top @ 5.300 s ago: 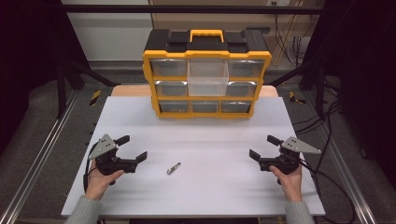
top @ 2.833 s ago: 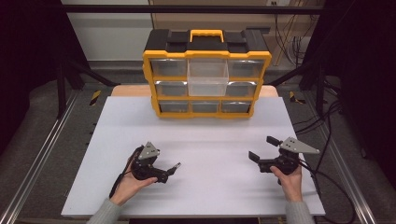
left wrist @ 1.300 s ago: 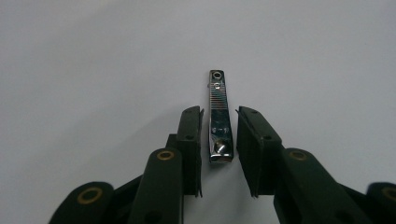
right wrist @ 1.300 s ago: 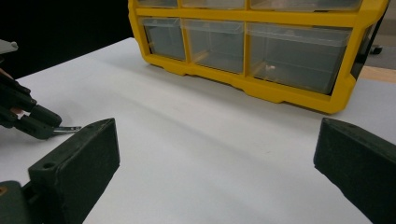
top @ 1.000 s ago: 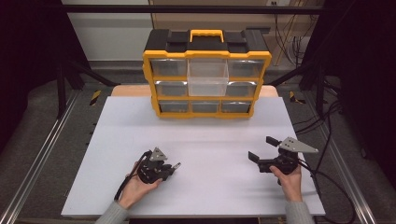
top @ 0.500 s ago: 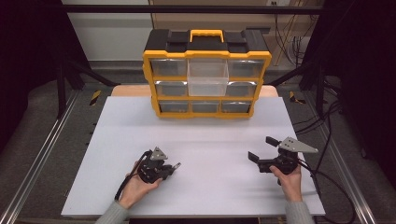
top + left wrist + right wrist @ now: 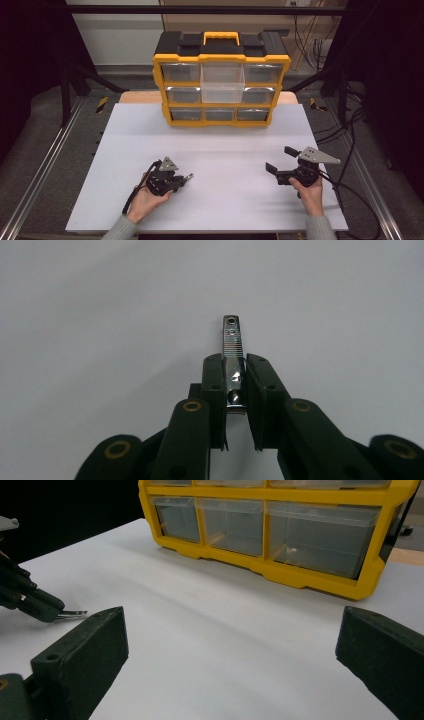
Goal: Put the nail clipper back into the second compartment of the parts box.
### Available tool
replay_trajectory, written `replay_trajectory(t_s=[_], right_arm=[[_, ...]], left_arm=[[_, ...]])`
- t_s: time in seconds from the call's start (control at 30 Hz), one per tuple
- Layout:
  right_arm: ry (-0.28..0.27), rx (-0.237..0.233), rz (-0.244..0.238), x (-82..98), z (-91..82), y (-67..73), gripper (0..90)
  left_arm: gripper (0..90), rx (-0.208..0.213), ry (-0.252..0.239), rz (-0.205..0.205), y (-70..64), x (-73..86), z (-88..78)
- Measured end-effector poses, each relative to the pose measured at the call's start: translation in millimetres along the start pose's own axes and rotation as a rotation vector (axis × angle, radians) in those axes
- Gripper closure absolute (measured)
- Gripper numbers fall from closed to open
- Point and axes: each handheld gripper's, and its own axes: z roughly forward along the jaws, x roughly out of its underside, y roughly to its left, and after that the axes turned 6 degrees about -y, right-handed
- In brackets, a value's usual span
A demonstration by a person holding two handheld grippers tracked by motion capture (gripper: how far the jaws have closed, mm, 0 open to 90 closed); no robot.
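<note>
High view: white rectangular table top [image 7: 220, 150] with a yellow-and-black plastic drawer cabinet with clear drawers [image 7: 221, 80] standing at its far edge, centre middle-row drawer pulled out toward the near side. Left gripper [image 7: 181, 179] low on the near-left part of the sheet, held in the person's left hand [image 7: 145, 197], jaws pointing right. A small chrome metal nail clipper [image 7: 187, 176] sticks out from the jaw tips, right at the sheet; whether it rests on it or is just clear of it cannot be told. Right gripper [image 7: 280, 162] on the near-right, well apart from the left one, in the right hand [image 7: 311, 187], jaws spread.

Left gripper view: both black jaws closed against the sides of the nail clipper [image 7: 234, 360]. Clipper lies lengthwise between the pads, ridged lever end projecting beyond the tips over the white surface.

Right gripper view: jaws stand wide apart at the frame's two sides, nothing between them. Drawer cabinet [image 7: 280, 525] ahead, bottom-row drawers in sight. At far left, the left gripper's tips with the clipper's end [image 7: 72, 613] protruding.
</note>
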Motion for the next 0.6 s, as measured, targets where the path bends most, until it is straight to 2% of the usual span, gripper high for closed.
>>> replay_trajectory(t_s=[0.3, 0.6], right_arm=[[0.002, -0.001, 0.001, 0.1, 0.1, 0.0, 1.1], [0.002, 0.0, 0.0, 0.2, 0.0, -0.5, 1.0]], left_arm=[[78.8, 0.005, -0.019, -0.002, 0.8, -1.5, -5.7], [78.8, 0.006, -0.06, -0.013, 2.8, -5.0, -16.5]])
